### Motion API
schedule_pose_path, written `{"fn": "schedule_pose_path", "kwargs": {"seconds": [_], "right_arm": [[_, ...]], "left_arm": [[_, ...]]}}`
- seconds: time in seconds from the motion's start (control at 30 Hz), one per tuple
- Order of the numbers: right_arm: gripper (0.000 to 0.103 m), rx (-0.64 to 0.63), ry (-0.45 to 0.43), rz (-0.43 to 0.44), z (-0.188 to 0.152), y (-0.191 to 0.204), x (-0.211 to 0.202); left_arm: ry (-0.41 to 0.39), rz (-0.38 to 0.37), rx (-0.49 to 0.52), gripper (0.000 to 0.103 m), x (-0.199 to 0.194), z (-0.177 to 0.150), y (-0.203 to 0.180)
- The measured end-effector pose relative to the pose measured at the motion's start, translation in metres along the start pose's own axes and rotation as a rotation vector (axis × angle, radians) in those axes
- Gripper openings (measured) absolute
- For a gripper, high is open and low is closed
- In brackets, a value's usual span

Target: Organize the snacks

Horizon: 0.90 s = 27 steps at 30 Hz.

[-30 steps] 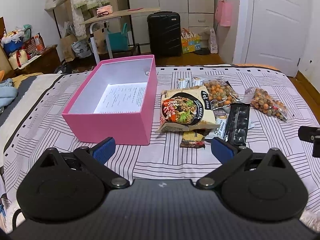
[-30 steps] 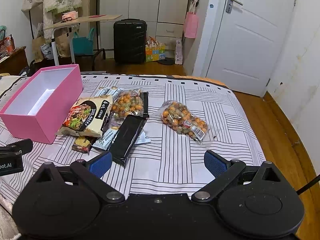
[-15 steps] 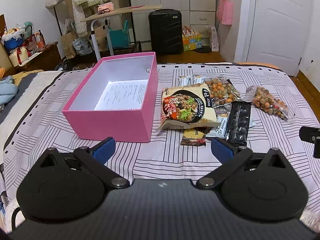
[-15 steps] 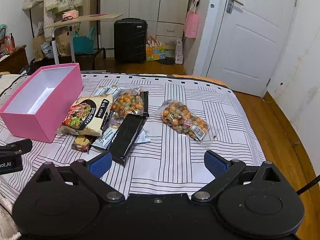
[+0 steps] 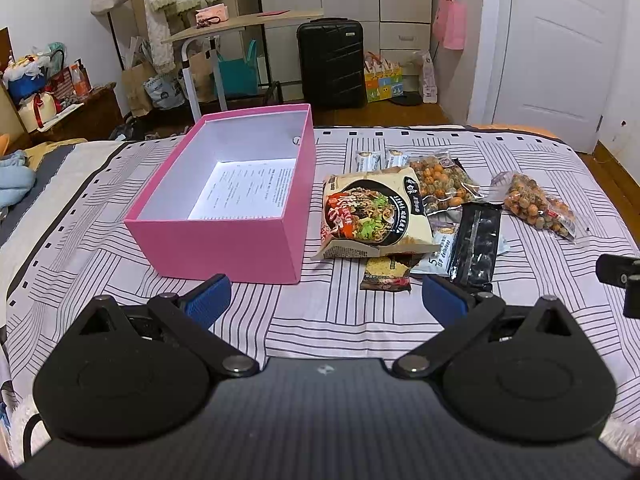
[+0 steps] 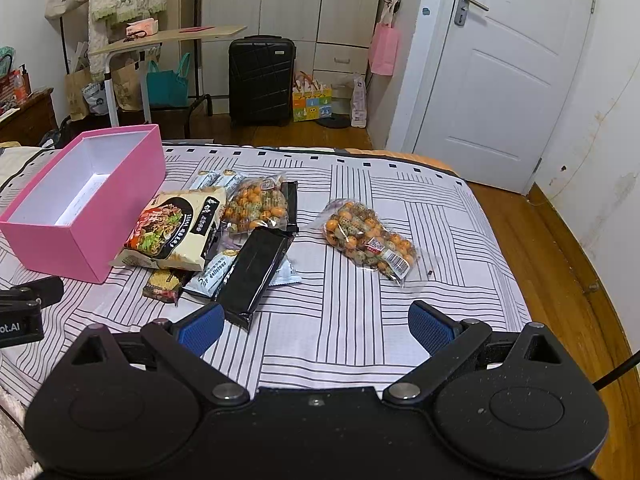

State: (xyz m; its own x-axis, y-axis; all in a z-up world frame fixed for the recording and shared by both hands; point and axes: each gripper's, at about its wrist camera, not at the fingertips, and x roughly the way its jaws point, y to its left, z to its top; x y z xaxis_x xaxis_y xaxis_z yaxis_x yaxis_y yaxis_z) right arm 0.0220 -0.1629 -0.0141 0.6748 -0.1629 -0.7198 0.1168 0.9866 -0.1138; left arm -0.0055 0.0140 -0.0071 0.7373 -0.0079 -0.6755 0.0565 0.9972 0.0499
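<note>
An open pink box [image 5: 224, 240] [image 6: 60, 236] stands on the striped bed, empty but for a printed sheet. Right of it lies a pile of snacks: a noodle packet [image 5: 376, 216] [image 6: 176, 228], a black packet [image 5: 476, 240] [image 6: 256, 268], a bag of coated nuts [image 5: 440, 184] [image 6: 256, 204], and small wrapped bars. A second nut bag [image 5: 536, 208] [image 6: 368, 240] lies apart to the right. My left gripper [image 5: 326, 300] is open and empty, short of the box and noodles. My right gripper [image 6: 314, 326] is open and empty, near the black packet's front end.
The bed [image 6: 400, 320] ends at the right over a wooden floor [image 6: 560, 264]. Beyond the bed stand a black suitcase [image 5: 332, 64], a side table [image 5: 240, 28], bags and a white door [image 6: 500, 72]. Each gripper's body shows at the edge of the other's view.
Both grippers have drawn slightly back and up, so the box and snacks sit a little farther away. Nothing was grasped or moved.
</note>
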Motion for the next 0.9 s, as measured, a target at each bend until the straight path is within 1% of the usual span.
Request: {"fn": "schedule_pose_path", "kwargs": {"seconds": [0.23, 0.33, 0.43, 0.53, 0.6, 0.67, 0.73, 0.77, 0.8, 0.9], "right_arm": [[0.100, -0.003, 0.000, 0.001, 0.000, 0.000, 0.001], [0.100, -0.009, -0.017, 0.022, 0.002, -0.003, 0.000], [0.100, -0.033, -0.066, 0.071, 0.007, -0.009, -0.003], [0.100, -0.094, -0.112, 0.122, 0.013, -0.014, 0.000], [0.100, -0.121, -0.139, 0.156, 0.018, -0.018, 0.008], [0.100, -0.122, -0.161, 0.187, 0.020, -0.022, 0.018], [0.099, -0.103, -0.161, 0.225, 0.019, -0.026, 0.035], [0.097, -0.097, -0.150, 0.247, 0.017, -0.026, 0.043], [0.094, -0.091, -0.132, 0.273, 0.014, -0.026, 0.052], [0.091, -0.108, -0.084, 0.339, 0.004, -0.019, 0.078]], "left_arm": [[-0.001, -0.002, -0.001, 0.103, 0.000, 0.001, 0.000], [0.004, -0.018, -0.003, 0.103, 0.000, 0.001, -0.001], [0.009, -0.048, -0.011, 0.103, 0.000, 0.007, -0.003], [0.021, -0.121, -0.031, 0.103, 0.005, 0.021, -0.005], [0.037, -0.156, -0.010, 0.103, 0.014, 0.031, -0.010], [0.050, -0.161, 0.022, 0.102, 0.025, 0.041, -0.021], [0.042, -0.163, 0.074, 0.100, 0.038, 0.046, -0.034], [0.041, -0.165, 0.091, 0.100, 0.046, 0.048, -0.041], [0.043, -0.178, 0.101, 0.099, 0.055, 0.050, -0.047], [0.090, -0.239, 0.094, 0.091, 0.084, 0.054, -0.060]]}}
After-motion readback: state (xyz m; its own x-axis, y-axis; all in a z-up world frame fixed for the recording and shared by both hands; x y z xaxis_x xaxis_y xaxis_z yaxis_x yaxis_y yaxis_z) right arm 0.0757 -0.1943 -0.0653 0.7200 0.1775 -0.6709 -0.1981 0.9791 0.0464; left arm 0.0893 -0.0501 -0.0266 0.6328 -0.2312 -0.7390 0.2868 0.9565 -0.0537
